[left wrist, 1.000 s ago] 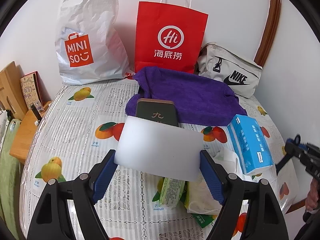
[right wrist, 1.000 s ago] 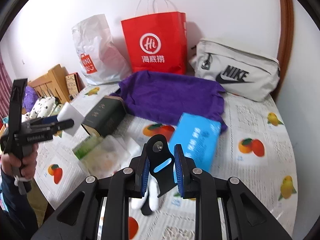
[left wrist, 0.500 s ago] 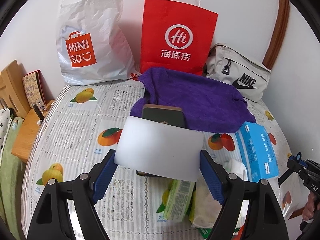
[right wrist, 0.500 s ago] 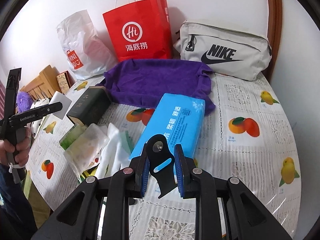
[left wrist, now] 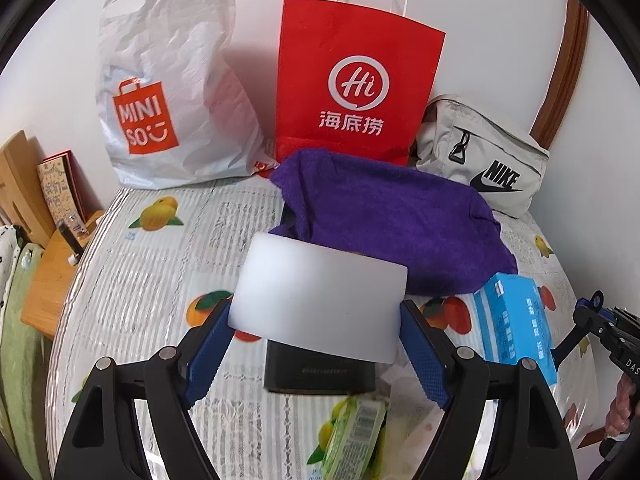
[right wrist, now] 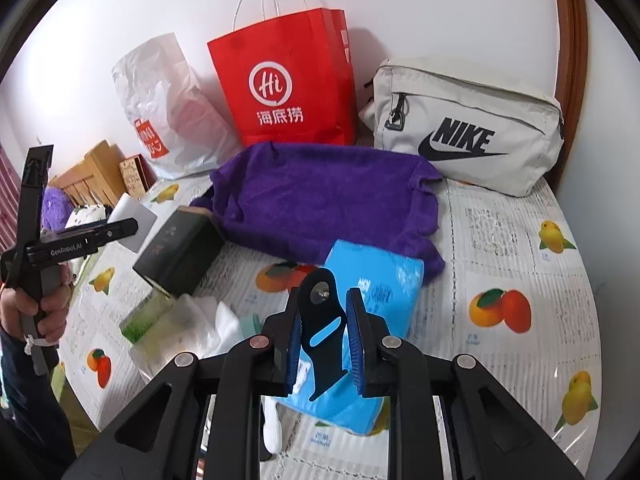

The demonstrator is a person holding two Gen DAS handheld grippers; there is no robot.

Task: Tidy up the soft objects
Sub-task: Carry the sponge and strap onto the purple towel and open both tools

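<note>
My left gripper (left wrist: 316, 312) is shut on a white foam block (left wrist: 320, 296) and hovers over a dark box (left wrist: 320, 372). The same block (right wrist: 132, 220) shows in the right wrist view, in front of the hand holding that gripper. Behind the box lies a purple towel (left wrist: 392, 220). A black bracket (right wrist: 320, 320) sits between the jaws of my right gripper (right wrist: 326, 300), which are closing on it. Under this gripper lies a blue tissue pack (right wrist: 376, 280). A green wipes pack (left wrist: 352, 436) and crumpled white plastic (right wrist: 200, 320) lie near the table's front.
A white Miniso bag (left wrist: 168, 92), a red paper bag (left wrist: 356, 80) and a grey Nike pouch (left wrist: 480, 160) stand along the wall. The table (left wrist: 160, 280) has a fruit-print cover. Wooden furniture (left wrist: 44, 272) stands beside its left edge.
My left gripper carried the white block toward the bags, so the dark box now shows below it. My right gripper moved forward over the blue tissue pack.
</note>
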